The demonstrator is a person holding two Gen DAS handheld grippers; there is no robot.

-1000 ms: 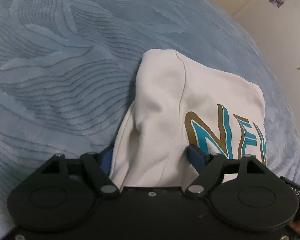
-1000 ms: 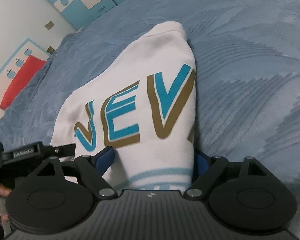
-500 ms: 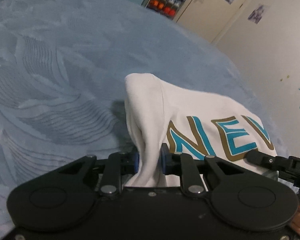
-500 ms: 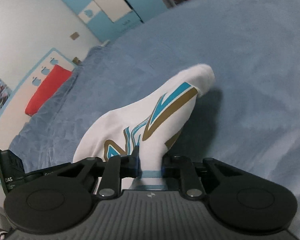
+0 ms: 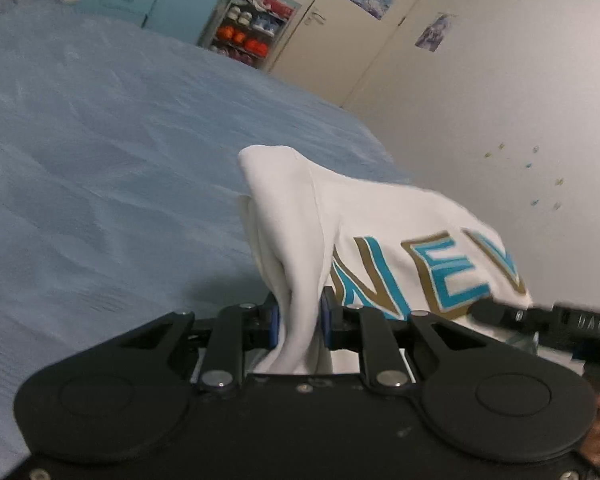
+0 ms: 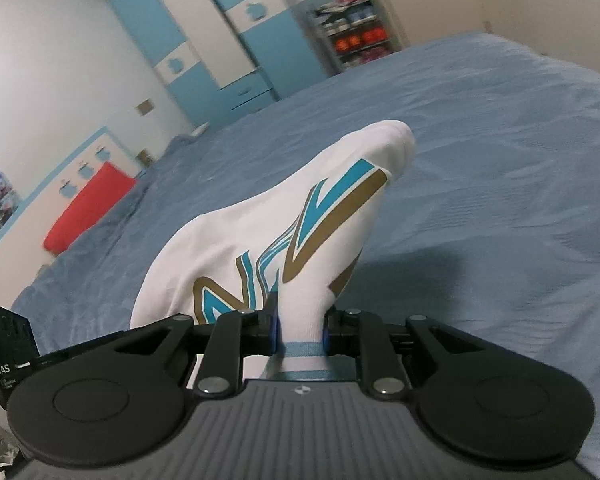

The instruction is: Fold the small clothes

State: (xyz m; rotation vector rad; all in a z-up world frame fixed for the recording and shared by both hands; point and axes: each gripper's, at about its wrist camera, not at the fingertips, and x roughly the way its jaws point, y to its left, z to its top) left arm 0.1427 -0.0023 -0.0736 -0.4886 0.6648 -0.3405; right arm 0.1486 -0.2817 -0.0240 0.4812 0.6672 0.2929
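A small white garment (image 5: 364, 216) with teal and gold lettering hangs lifted above the blue bedspread (image 5: 100, 168). My left gripper (image 5: 299, 320) is shut on one bunched edge of it. My right gripper (image 6: 299, 330) is shut on the other edge, near a light blue stripe, with the white garment (image 6: 300, 216) stretching forward from its jaws. The right gripper also shows at the right edge of the left wrist view (image 5: 548, 320), and the left one at the left edge of the right wrist view (image 6: 8, 364). The garment's far end droops toward the bed.
The blue bedspread (image 6: 480, 168) fills the space ahead. A red pillow (image 6: 88, 208) lies at the bed's far left. Blue and white wardrobes (image 6: 220, 28) and a shelf of shoes (image 5: 252, 32) stand beyond the bed. A white wall (image 5: 500, 100) is to the right.
Both grippers went from open around the garment's edges to shut on them, then lifted it off the bed. The views have tilted up toward the room.
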